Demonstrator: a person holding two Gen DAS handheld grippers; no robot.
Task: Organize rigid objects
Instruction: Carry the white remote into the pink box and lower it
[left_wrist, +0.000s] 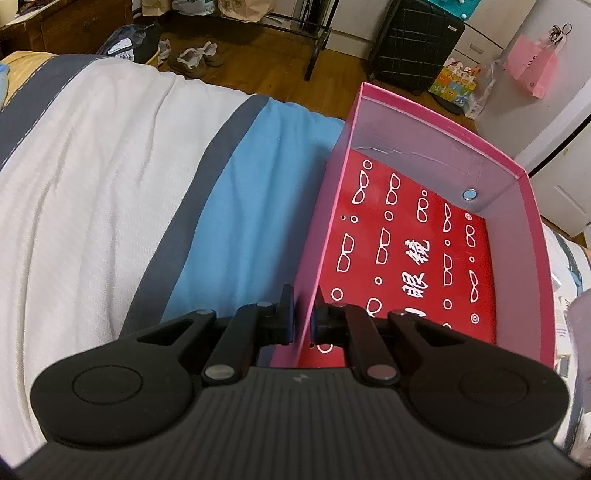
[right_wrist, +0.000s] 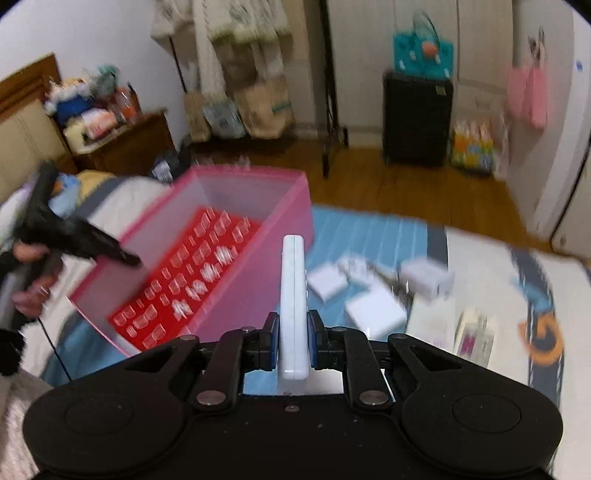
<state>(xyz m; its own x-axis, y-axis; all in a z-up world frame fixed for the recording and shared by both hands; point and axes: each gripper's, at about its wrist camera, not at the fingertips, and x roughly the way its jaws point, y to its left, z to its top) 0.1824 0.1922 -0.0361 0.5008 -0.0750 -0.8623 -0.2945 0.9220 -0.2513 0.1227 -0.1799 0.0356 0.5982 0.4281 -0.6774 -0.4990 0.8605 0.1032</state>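
The left gripper (left_wrist: 303, 317) is clenched on the near wall of the pink box (left_wrist: 436, 138), which sits on the bed (left_wrist: 92, 155). The right gripper (right_wrist: 292, 339) grasps a white slab-shaped case (right_wrist: 293, 295) upright, just right of the box; more white boxes (right_wrist: 373, 310) lie on the bed beyond.

the right gripper (right_wrist: 291, 341) clamps a slim white case (right_wrist: 293, 295) upright. the pink box (right_wrist: 284, 206) sits at ten o'clock, where the left gripper (right_wrist: 129, 258) grips its wall.

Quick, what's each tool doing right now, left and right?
Left tool: closed on the side wall of the pink box.
Right tool: closed on a flat white case.
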